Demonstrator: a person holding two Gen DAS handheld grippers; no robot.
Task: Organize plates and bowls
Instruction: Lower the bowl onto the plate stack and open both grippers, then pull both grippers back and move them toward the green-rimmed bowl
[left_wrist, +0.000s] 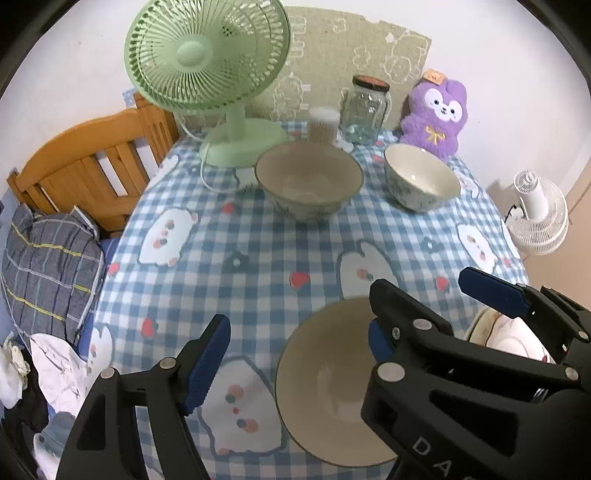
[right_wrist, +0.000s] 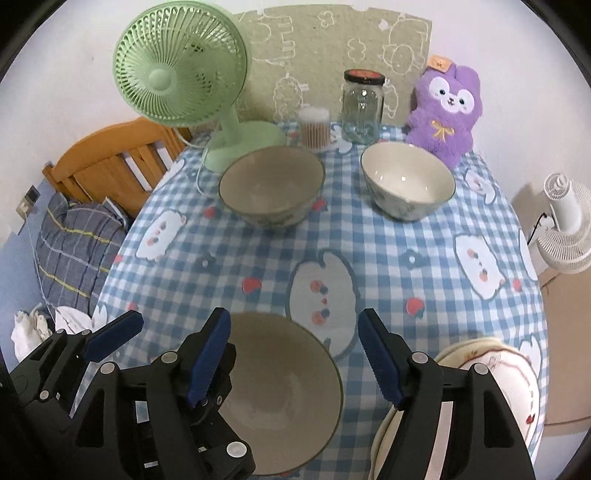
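A beige bowl sits on the checked tablecloth near the front edge. My left gripper is open, its jaws standing either side of the bowl's left rim. My right gripper is open above the same bowl; it shows in the left wrist view at the bowl's right side. A second beige bowl and a white bowl stand at the back. Stacked plates lie at the front right, partly hidden by the right gripper.
A green desk fan, a cotton-swab tub, a glass jar and a purple plush toy line the back. A wooden bed frame is left, a white fan right.
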